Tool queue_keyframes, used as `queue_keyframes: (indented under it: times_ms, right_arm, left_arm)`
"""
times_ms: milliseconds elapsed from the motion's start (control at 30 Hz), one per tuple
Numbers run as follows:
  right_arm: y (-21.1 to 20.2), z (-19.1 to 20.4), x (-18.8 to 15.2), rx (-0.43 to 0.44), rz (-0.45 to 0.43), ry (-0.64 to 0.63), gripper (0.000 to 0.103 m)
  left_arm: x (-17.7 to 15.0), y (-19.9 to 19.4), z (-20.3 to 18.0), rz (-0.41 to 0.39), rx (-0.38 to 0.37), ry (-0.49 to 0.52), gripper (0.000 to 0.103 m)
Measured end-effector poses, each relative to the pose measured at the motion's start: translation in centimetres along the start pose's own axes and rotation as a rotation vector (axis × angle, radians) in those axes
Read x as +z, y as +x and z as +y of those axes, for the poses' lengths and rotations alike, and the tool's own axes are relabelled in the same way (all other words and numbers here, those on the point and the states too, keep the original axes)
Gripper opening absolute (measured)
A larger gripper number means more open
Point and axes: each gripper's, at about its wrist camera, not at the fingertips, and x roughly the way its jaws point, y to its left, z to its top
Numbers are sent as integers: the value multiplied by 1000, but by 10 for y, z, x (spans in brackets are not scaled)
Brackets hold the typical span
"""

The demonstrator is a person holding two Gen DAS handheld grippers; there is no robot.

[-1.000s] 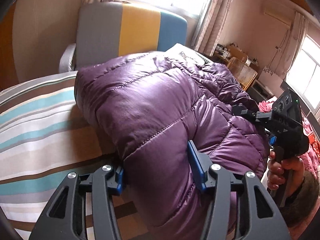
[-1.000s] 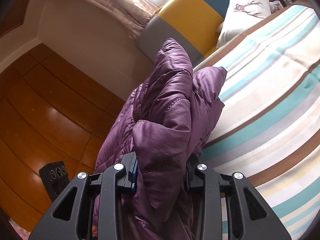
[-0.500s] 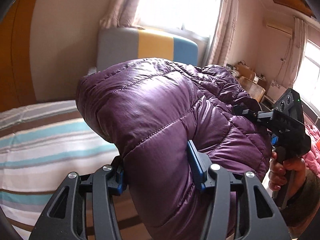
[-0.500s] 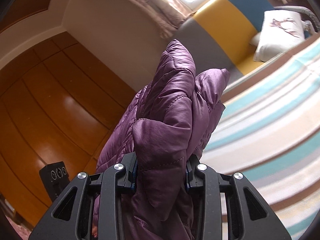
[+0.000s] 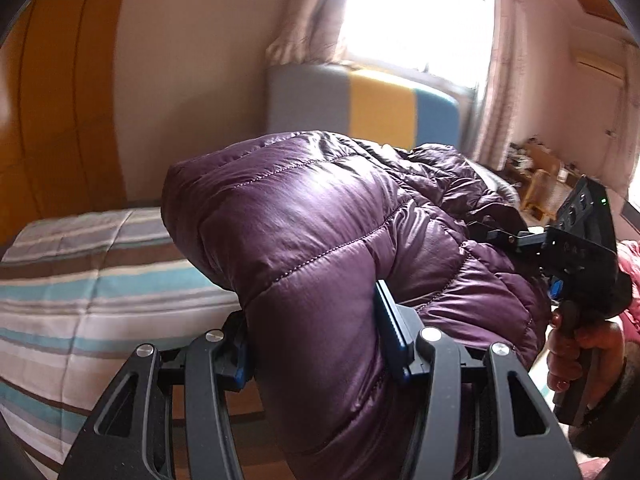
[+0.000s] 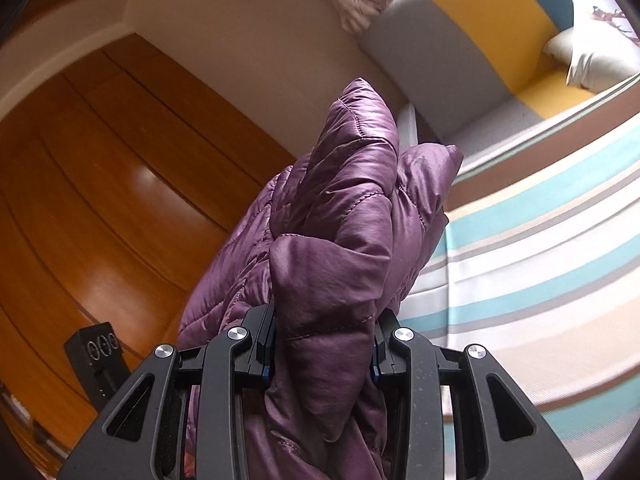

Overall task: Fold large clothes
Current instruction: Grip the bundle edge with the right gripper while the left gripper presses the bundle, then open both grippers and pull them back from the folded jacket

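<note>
Purple quilted down jacket (image 5: 320,240) is hanging in the air between my two grippers, above the near edge of the striped bed (image 5: 80,280), its long axis running from one gripper across to the other. I'm holding it clear of the bedding; its lower part is dropping out of view, so I can't tell whether the hem is touching anything. Bed is lying ahead of both sets of jaws, striped cover stretching toward the grey-yellow-blue headboard (image 5: 360,108). Left gripper (image 5: 316,340) is clamping a thick puffy fold, blue pads pressing into it from both sides. Right gripper (image 6: 324,348) is clamping a narrower bunched end, jaws closer together. I'm judging that neither hand is nearer the bed, so the lay-down needs both going forward together.
</note>
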Motion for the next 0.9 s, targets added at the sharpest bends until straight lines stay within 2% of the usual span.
queue_keyframes:
  times_ms: [100,167,200,267,367,500,567,700,767,833,867,900]
  right_arm:
    - [29,-6,-2,-52,55,1,33]
    - [42,-12,-10,-98,72,-7,37]
    - [45,-15,-13,-111,78,-6,42]
    - [49,-25,-20,-150,100,-12,48]
    - [44,-33,-25,-153,87,-23,48]
    - [23,-9,-36,-186,65,-92,52]
    - [7,5,-40,-218,43,-148,54]
    - [-33,17,-54,-222,-18,-162,54]
    - [-46,20,-60,-259,-23,-161,54]
    - [-48,25,-68,-287,-7,-171,54]
    - [-47,27,-74,-314,22,-185,54]
    - [-41,28,-81,-332,67,-202,54]
  left_arm:
    - [-13,26,21,61,45,-38,54]
    - [-28,45,37,122,64,-89,63]
    - [-35,48,42,114,62,-118,69]
    - [-44,52,49,92,75,-147,76]
    - [-50,53,53,91,64,-209,79]
    - [-48,43,40,82,141,-179,85]
    - [-43,23,37,61,185,-165,92]
    - [-40,-9,32,-6,126,-222,95]
    - [-44,-11,24,18,125,-213,95]
    - [-50,-5,18,41,160,-167,95]
    - [-55,1,14,70,208,-121,96]
    - [-59,6,13,87,222,-104,96]
